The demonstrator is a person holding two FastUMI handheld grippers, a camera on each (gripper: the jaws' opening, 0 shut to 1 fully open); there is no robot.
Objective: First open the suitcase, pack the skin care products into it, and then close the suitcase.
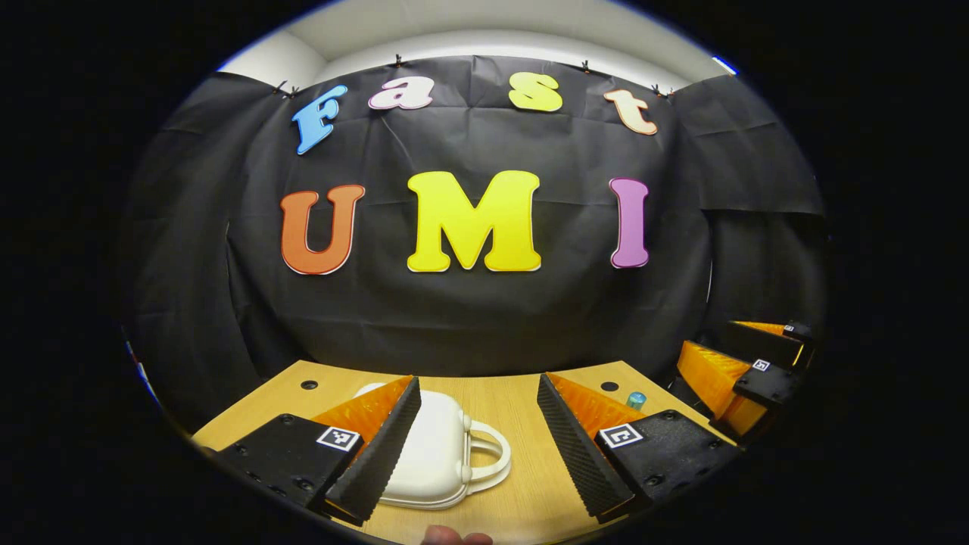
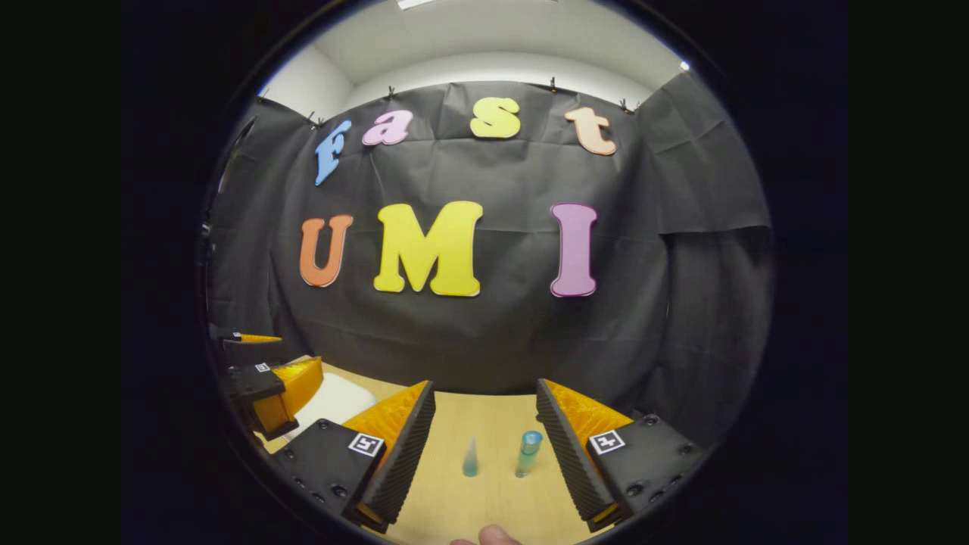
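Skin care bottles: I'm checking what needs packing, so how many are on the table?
2. A small cone-topped bottle and a taller round-capped bottle stand side by side between the right claw's fingers. Others may be hidden.

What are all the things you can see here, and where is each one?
Suitcase: one, white, shut, lying flat on the table, handle toward the right in the left gripper view.
Skin care bottles: two, bluish-green, standing apart on the table; a small pointed one and a taller capped one.
Table: one, light wood.
Left gripper: one, open, above the suitcase.
Right gripper: one, open, facing the bottles.
Fingertip: one, at the right gripper view's bottom edge.
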